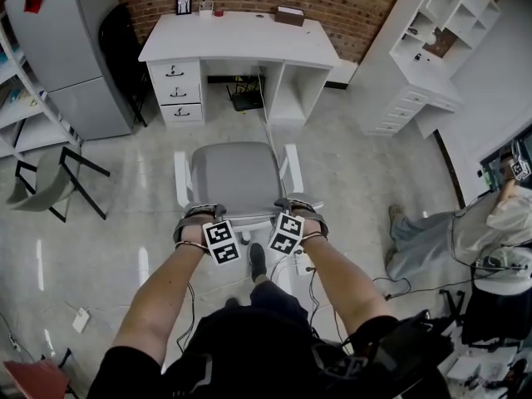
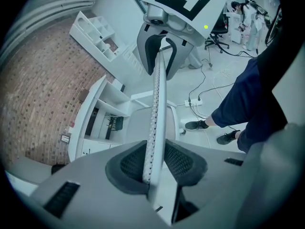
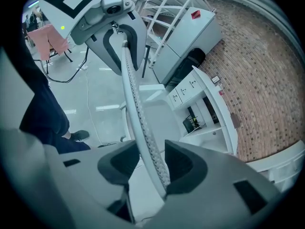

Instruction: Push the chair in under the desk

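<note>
In front of the white counter [image 1: 241, 40] the grey chair [image 1: 237, 177] stands apart; left tongs [image 1: 199, 214] and right tongs [image 1: 297, 207] each clench its backrest [image 2: 159, 104]

Black short sleeves [image 1: 125, 366], dark navy trousers [image 2: 248, 92], dark shoes [image 1: 257, 260]. Grey-bodied left gripper [image 1: 202, 213] and right gripper [image 1: 298, 206], each fitted with black-and-white square-patterned marker cube [image 1: 221, 242] and dark mesh-textured pads [image 2: 131, 163]. Thin cables [image 1: 190, 302] routed beside the forearms.
</note>
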Available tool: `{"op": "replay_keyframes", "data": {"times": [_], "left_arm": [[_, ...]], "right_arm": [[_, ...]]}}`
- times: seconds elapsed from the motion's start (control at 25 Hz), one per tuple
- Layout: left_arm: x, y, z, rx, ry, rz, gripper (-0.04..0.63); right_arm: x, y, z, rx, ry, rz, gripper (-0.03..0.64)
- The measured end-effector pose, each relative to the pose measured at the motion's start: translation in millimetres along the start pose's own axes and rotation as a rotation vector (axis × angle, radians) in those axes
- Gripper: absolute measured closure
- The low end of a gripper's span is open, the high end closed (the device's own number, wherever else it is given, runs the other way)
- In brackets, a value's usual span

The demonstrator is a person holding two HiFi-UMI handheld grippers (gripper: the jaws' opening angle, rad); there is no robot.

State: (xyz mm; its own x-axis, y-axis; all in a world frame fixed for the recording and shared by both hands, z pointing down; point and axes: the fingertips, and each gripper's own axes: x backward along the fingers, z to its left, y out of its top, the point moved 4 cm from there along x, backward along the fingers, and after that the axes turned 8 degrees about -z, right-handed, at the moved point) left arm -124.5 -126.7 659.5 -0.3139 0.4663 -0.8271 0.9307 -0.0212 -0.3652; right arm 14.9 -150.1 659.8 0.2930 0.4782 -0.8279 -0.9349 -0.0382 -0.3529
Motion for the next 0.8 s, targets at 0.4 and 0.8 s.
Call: {"op": "replay_keyframes", "data": {"times": [0.4,0.8], "left_arm": [[-22.0,-0.8,35.9,0.033,-0.027,0.037,0.483],[-47.9,-0.1,82.6,0.075,-0.039,0.09,0.483]], "right_arm": [[-22.8,1.5,-36.3,0.025,-0.01,-0.027,0.446],[-47.3,4.1,-84.1,0.039,0.013,-0.029,0.453]]}}
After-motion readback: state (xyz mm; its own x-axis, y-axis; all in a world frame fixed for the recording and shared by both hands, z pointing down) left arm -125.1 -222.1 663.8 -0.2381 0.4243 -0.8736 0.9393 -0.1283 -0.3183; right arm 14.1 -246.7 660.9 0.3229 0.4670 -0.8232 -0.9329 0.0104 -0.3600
